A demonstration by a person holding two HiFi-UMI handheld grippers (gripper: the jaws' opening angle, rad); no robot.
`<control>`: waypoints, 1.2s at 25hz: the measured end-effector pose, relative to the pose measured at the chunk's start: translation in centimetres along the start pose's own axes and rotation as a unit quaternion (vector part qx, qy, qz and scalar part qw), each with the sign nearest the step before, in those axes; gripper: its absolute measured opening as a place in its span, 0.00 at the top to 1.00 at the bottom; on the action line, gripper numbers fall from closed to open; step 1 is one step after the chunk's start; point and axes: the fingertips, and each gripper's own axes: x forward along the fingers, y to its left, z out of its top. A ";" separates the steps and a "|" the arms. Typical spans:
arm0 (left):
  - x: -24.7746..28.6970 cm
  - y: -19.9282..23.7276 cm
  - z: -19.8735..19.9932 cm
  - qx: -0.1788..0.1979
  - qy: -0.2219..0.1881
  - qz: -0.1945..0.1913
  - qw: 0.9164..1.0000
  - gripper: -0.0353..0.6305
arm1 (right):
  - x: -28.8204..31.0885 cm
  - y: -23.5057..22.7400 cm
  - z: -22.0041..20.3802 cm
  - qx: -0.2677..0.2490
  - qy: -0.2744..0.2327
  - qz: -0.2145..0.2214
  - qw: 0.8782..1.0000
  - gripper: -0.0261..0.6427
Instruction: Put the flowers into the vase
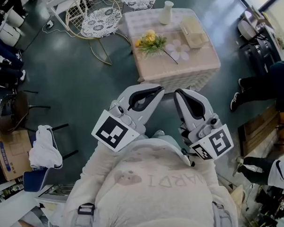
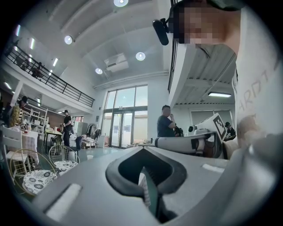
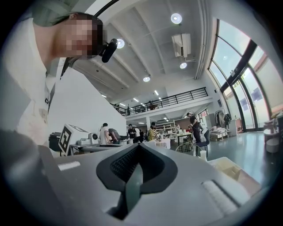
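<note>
A small table (image 1: 196, 68) under a pink checked cloth stands ahead of me on the floor. On it lies a bunch of yellow flowers (image 1: 149, 41) with green leaves, its stem pointing right toward a pale pink flower (image 1: 179, 49). The white vase (image 1: 166, 12) stands upright at the table's far edge. Both grippers are held close to my chest, well short of the table. The left gripper (image 1: 158, 89) (image 2: 142, 149) and the right gripper (image 1: 179, 93) (image 3: 138, 146) have their jaws together with nothing between them. Both gripper views look out level into the hall and show no flowers.
A pale open box (image 1: 194, 31) sits on the table's right side. Wire chairs with lace cushions (image 1: 100, 21) stand beyond the table's left. At the left are a chair draped with white cloth (image 1: 43, 150) and a cardboard box (image 1: 9, 153). A person's legs (image 1: 254, 90) stand at the right.
</note>
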 end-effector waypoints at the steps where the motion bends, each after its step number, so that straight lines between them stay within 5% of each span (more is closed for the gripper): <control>1: -0.4 0.4 0.0 0.004 -0.004 0.001 1.000 0.95 | 0.3 0.1 0.0 0.001 -0.002 -0.005 1.000 0.92; 14: 0.5 3.6 -1.5 0.012 -0.012 -0.016 1.000 0.95 | 2.1 -2.4 -1.2 -0.016 0.011 -0.053 0.998 0.92; 30: 15.9 11.5 -2.3 0.010 0.000 0.051 0.999 0.94 | 8.2 -20.1 0.4 -0.001 0.020 0.024 1.000 0.89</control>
